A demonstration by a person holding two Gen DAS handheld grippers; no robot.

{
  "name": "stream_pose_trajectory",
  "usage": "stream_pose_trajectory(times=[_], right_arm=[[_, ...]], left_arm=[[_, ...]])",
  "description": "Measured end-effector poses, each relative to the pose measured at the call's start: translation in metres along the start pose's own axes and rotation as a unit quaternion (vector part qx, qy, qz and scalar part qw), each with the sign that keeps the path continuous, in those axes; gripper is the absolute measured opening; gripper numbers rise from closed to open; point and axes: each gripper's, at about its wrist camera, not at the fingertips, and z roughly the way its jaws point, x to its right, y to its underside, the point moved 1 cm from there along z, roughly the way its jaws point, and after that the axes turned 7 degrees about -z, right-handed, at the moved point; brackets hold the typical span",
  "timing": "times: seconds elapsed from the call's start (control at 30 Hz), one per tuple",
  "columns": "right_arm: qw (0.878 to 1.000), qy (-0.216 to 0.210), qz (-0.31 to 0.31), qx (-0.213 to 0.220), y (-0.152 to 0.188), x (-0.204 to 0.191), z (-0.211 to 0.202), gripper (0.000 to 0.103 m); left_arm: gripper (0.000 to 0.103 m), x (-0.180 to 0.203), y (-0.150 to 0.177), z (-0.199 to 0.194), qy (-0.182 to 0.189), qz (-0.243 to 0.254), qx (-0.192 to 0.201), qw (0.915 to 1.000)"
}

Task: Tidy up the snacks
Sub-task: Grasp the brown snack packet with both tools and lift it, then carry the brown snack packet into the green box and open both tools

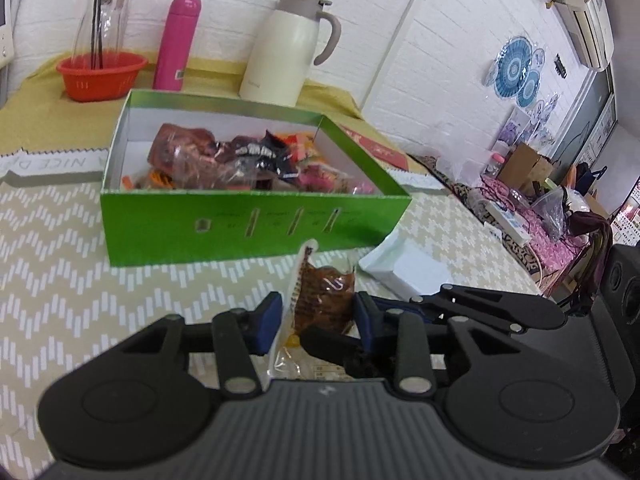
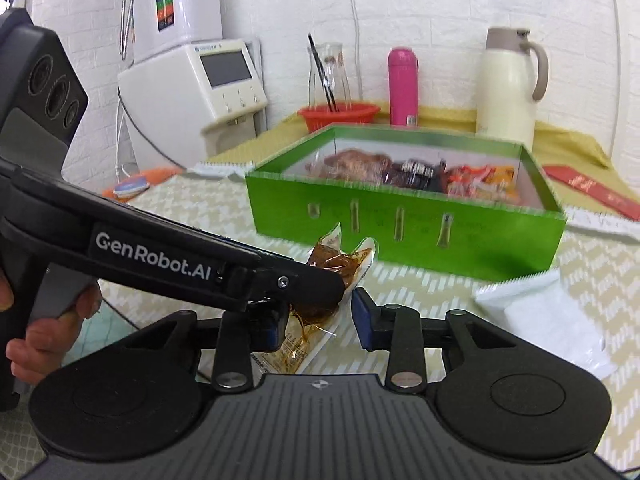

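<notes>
Now one snack packet [image 1: 324, 296], one green box [image 1: 256, 224], two tongs.

One green box [image 1: 248, 224] | one brown snack packet [image 1: 324, 296] | one white packet [image 2: 548, 312] | one pink flask [image 1: 178, 42] | one cream jug [image 1: 288, 50] | one red basket [image 1: 100, 74] | two grippers [image 1: 316, 316] [image 2: 320, 316]

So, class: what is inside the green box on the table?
The green box holds a pile of wrapped snacks: brown, black and orange packets, some in clear wrap. The packets cover most of the floor, and the near wall hides the lowest ones.
</notes>
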Motion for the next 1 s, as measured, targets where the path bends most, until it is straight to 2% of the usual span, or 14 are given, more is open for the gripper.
stream_pose_trajectory(times=[0.27, 0.47, 0.67, 0.9, 1.0], right_arm=[[0.997, 0.026, -0.020, 0.073, -0.040, 0.023, -0.007, 0.060], [0.994, 0.040, -0.021, 0.098, -0.062, 0.047, 0.006, 0.059], [0.994, 0.050, -0.022, 0.096, -0.066, 0.070, 0.023, 0.059], [0.995, 0.051, -0.011, 0.085, -0.061, 0.088, 0.044, 0.059], [0.995, 0.049, -0.012, 0.083, -0.058, 0.093, 0.054, 0.063]], left_arm=[[0.032, 0.021, -0.048, -0.006, 0.010, 0.015, 0.064, 0.9978], [0.032, 0.024, -0.080, 0.012, 0.016, 0.017, 0.088, 0.9958], [0.032, 0.017, -0.100, 0.042, 0.023, 0.002, 0.082, 0.9964], [0.033, 0.007, -0.109, 0.076, 0.020, -0.011, 0.066, 0.9976], [0.039, 0.001, -0.111, 0.088, 0.005, -0.010, 0.060, 0.9981]])
